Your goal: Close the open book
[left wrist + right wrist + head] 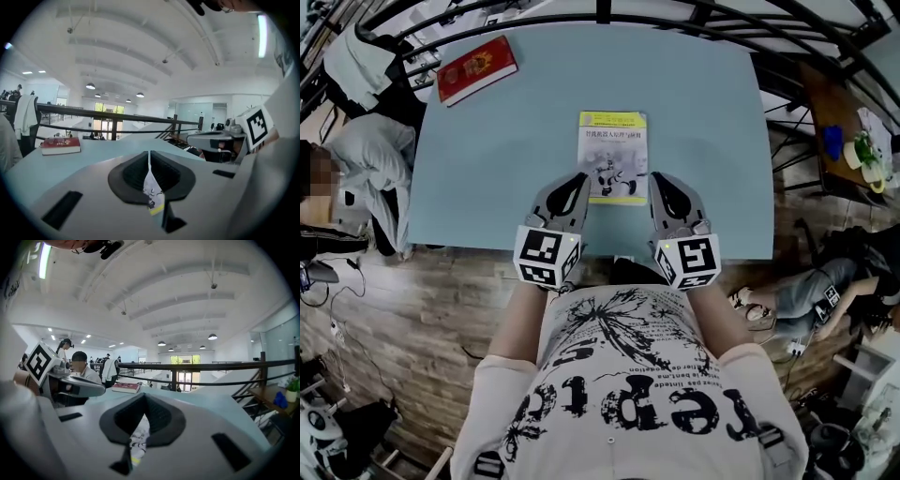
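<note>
As it lies closed, the book (613,157) runs lengthwise away, top farthest

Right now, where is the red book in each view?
Head view: red book top left, at the table's far corner.
Left gripper view: left side, just below mid-height.
Right gripper view: left of centre, just below mid-height.
Shared landmark: the table it lies on.

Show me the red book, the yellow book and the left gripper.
red book (476,68), head view, middle of its cover.
yellow book (613,150), head view, middle of its cover.
left gripper (578,179), head view, between its fingertips.
</note>
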{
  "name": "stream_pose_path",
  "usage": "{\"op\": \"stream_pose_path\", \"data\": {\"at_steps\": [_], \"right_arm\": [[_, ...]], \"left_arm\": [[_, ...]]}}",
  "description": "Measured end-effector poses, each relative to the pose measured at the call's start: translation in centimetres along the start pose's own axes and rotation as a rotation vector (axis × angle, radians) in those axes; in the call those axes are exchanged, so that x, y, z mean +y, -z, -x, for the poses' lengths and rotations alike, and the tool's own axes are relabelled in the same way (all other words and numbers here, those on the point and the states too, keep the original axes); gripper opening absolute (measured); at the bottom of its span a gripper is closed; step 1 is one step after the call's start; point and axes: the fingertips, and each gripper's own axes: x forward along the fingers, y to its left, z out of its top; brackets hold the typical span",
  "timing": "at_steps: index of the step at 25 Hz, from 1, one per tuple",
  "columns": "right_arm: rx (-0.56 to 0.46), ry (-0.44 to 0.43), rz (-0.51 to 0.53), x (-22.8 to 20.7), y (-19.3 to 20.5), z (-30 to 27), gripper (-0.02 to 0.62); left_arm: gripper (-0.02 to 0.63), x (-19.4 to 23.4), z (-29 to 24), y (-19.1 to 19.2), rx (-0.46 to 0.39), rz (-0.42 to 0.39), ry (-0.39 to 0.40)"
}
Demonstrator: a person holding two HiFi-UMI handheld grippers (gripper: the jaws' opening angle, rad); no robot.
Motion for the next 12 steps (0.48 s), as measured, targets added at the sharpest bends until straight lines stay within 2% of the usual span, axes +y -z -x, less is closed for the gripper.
{"op": "stream_pose_path", "data": {"at_steps": [7,12], "right_arm": [[-0.051,0.028,0.063,2.3,-2.5,1.6,0.011],[-0.076,0.083,0.077,2.4,-3.6,2.9,0.010]], "left_arm": [[0.025,-0.3,4.4,-6.7,-0.167,-0.116,-0.010],[0.025,-0.7,6.7,-9.2,-0.235,-0.158,-0.005]]}}
